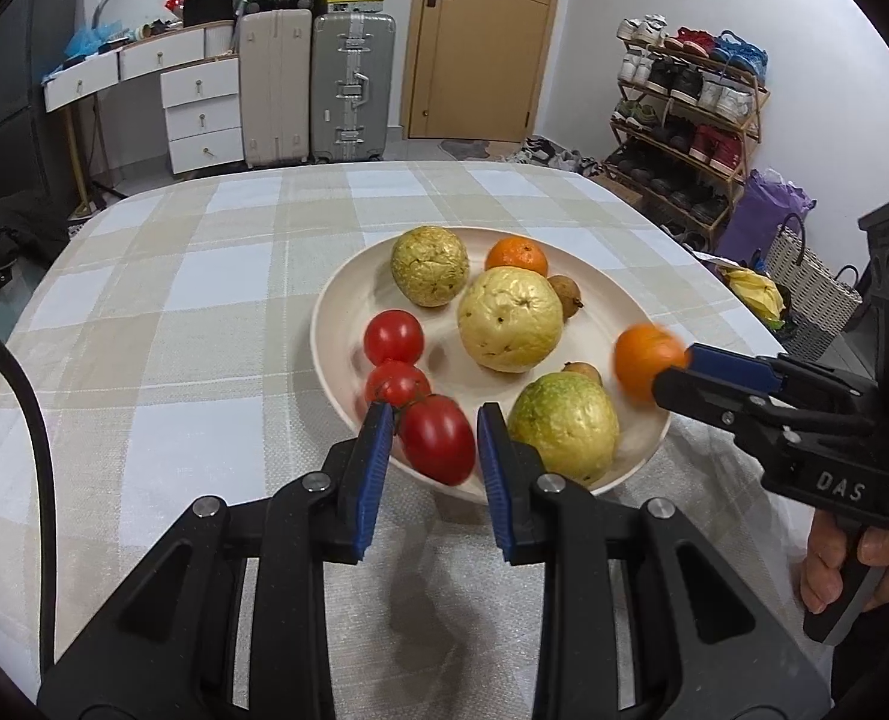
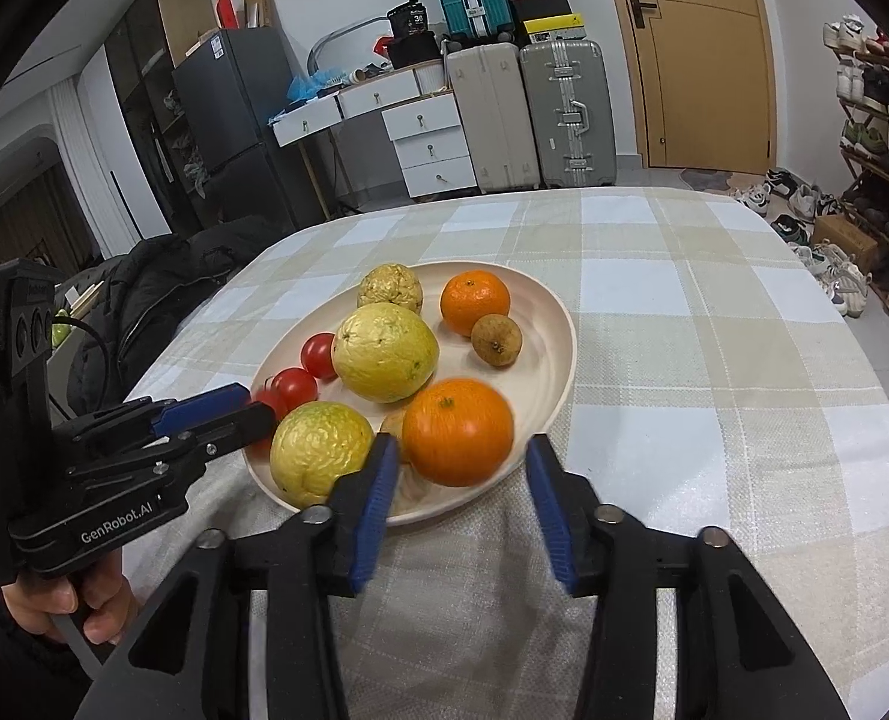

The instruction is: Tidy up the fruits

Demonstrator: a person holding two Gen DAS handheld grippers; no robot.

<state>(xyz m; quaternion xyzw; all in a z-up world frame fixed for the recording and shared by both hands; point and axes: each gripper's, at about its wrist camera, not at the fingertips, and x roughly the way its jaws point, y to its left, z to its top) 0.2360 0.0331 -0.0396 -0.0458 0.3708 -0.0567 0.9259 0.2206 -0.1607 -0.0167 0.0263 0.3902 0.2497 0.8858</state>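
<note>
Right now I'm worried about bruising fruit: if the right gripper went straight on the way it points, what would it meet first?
Probably the near orange, lying between the right gripper's parted fingers at the plate's near edge; depth is uncertain.

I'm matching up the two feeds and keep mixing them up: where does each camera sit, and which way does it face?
Left wrist: sits on the left gripper, looking forward and down at the plate; its jaws flank a red tomato; the right gripper and its hand show at right.
Right wrist: sits on the right gripper, facing the same plate; an orange lies between its open jaws; the left gripper shows at left.
Shared: plate, fruit, checked tablecloth, suitcases, door.
</note>
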